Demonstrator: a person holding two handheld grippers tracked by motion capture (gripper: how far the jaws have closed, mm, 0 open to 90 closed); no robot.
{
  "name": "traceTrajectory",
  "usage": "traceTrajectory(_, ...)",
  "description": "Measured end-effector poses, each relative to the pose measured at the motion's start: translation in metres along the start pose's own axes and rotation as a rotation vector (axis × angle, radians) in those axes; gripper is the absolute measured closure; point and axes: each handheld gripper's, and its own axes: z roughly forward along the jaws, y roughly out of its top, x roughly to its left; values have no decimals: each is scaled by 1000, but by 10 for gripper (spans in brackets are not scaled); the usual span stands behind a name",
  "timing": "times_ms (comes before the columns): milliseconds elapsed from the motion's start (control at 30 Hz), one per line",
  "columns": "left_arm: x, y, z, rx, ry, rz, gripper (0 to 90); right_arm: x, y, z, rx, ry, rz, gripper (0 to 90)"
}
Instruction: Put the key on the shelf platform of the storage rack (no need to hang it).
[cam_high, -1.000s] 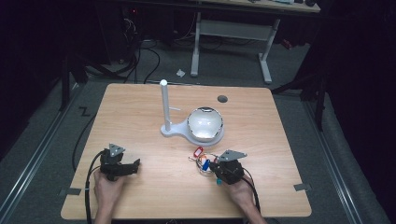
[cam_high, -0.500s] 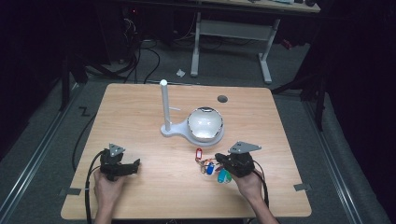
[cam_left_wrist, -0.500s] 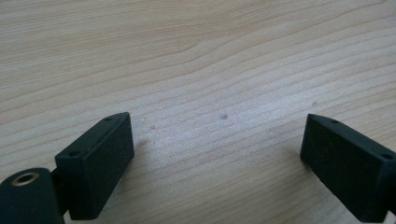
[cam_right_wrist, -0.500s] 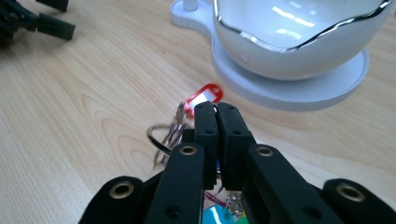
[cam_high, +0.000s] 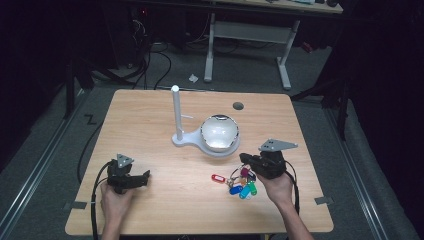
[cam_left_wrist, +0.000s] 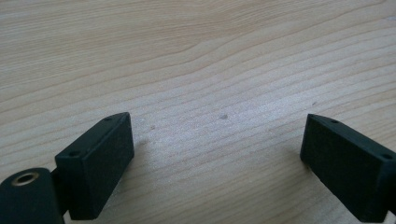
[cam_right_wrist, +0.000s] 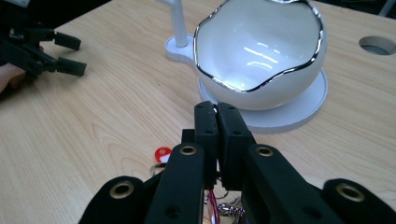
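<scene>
In the high view the right gripper (cam_high: 246, 161) sits at the lower right of the frame, held in the person's right hand (cam_high: 276, 187) above the pale wooden worktop (cam_high: 150, 125). Its fingers (cam_right_wrist: 219, 122) are pressed flat together, as the right gripper view shows plainly, with no gap between the pads. A bunch of keys (cam_high: 239, 182) with coloured tags hangs just beneath and to the left of this gripper: a red tag furthest left, then blue, green and purple ones clustered near the hand. In the right gripper view the red tag (cam_right_wrist: 162, 153) peeks out below the closed fingers, and bits of ring and chain show between the black arms at the bottom of the frame. Whether the pads actually pinch the ring cannot be told.

Just above the keys, near the centre of the high view, stands a white bowl (cam_high: 219, 132) with a shiny wavy rim, resting on a white round base from which a white upright post (cam_high: 176, 112) rises at its left.

The left gripper (cam_high: 143, 177) lies at the lower left of the high view, low over the worktop, well apart from the keys. Its fingers (cam_left_wrist: 100, 163) stand wide with bare wood between them.
</scene>
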Motion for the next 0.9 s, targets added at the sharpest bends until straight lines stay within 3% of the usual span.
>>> traceTrajectory(400,0,0,0,0,0,1,99,-8,28,-28,-55,11,-11,882)
traceTrajectory(900,0,0,0,-1,0,0,99,-11,66,-48,-102,37,-41,882)
